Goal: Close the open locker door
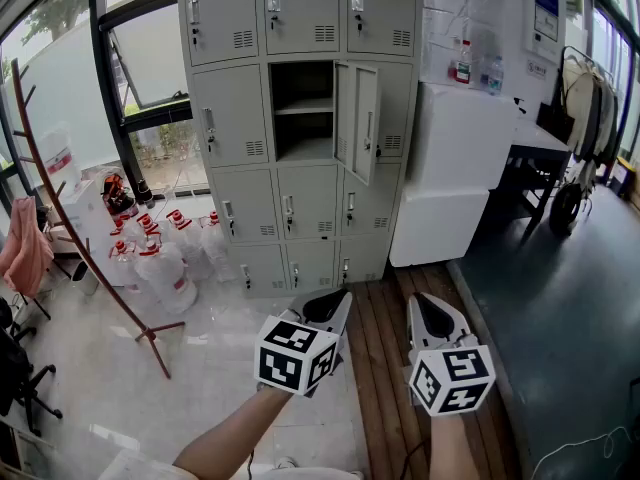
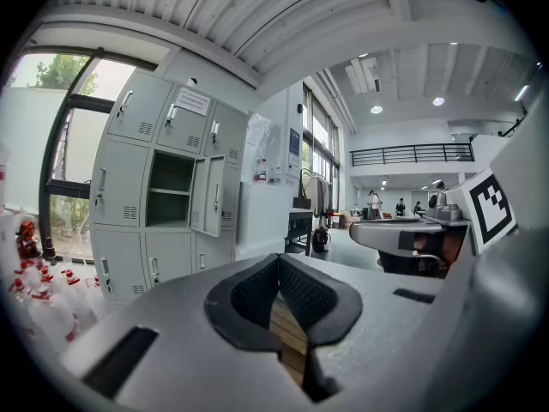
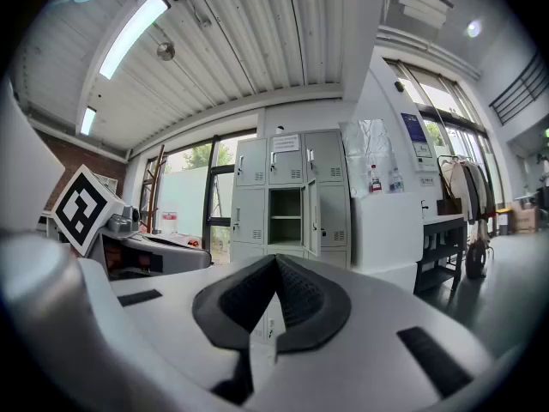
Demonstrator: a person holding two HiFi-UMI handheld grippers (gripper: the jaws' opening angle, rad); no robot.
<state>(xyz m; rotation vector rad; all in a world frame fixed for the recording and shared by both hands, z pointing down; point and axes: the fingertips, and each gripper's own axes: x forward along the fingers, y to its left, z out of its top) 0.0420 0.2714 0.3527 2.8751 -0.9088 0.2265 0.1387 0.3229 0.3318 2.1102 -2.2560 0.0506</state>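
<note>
A grey bank of lockers [image 1: 300,118] stands against the far wall. One compartment [image 1: 303,110] in the middle column is open, and its door [image 1: 358,118] swings out to the right, edge-on to me. Both grippers hang low in the head view, well short of the lockers. My left gripper [image 1: 335,303] is shut with nothing in it. My right gripper [image 1: 428,306] is shut and empty too. The open door [image 2: 208,196] shows in the left gripper view above the shut left gripper [image 2: 276,260]. It also shows as the door [image 3: 312,217] beyond the shut right gripper [image 3: 276,263].
A white cabinet [image 1: 450,173] stands right of the lockers, with a dark table [image 1: 535,158] beyond. Several water jugs [image 1: 165,258] crowd the floor at the left. A red-brown coat stand [image 1: 85,253] leans there. A strip of wooden floor [image 1: 375,348] lies ahead.
</note>
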